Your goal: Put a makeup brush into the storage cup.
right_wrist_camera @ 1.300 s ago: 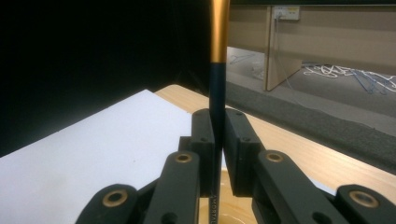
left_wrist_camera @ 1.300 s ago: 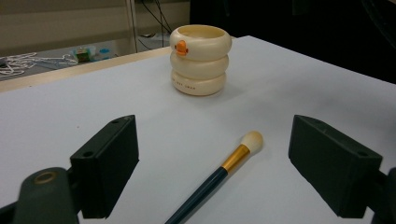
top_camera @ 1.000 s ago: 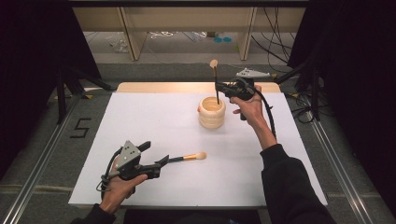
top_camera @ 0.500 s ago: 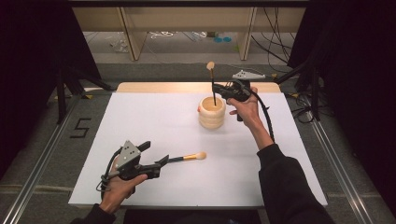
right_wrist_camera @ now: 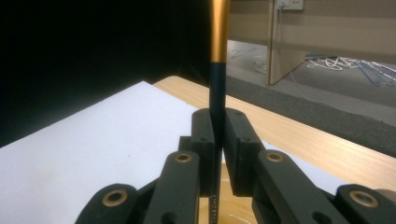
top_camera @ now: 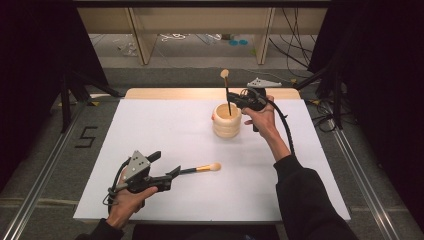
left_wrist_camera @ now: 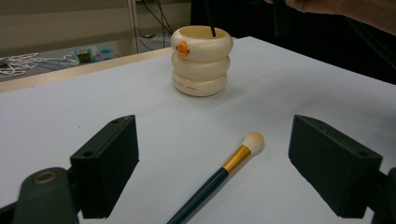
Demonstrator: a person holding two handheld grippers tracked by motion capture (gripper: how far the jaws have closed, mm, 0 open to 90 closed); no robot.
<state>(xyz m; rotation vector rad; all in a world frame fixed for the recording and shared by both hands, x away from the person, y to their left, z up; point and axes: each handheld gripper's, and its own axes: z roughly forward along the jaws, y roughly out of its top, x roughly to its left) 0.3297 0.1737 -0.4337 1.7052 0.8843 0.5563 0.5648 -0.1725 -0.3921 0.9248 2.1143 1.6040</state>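
Right now my right gripper has its jaws pinched tight on the dark handle of a makeup brush, held upright with its tuft at the top and its lower end already inside the mouth of the cream ringed holder. In the right gripper view the handle runs straight up between the closed pads, with the holder's rim just below. I judge this first brush close to placed: it only needs lowering and letting go.

My left gripper is spread wide and holds nothing. Its jaws stand either side of a second brush lying flat on the white table, tuft pointing toward the holder. I reckon that one is still to be grasped, lifted and carried over, so the job looks roughly half done.

Around the work, the sheet is otherwise bare, with a strip of wooden board at its far edge. Between the lying brush and the holder I see no obstacle; the only crowding I expect is my right hand beside the holder.
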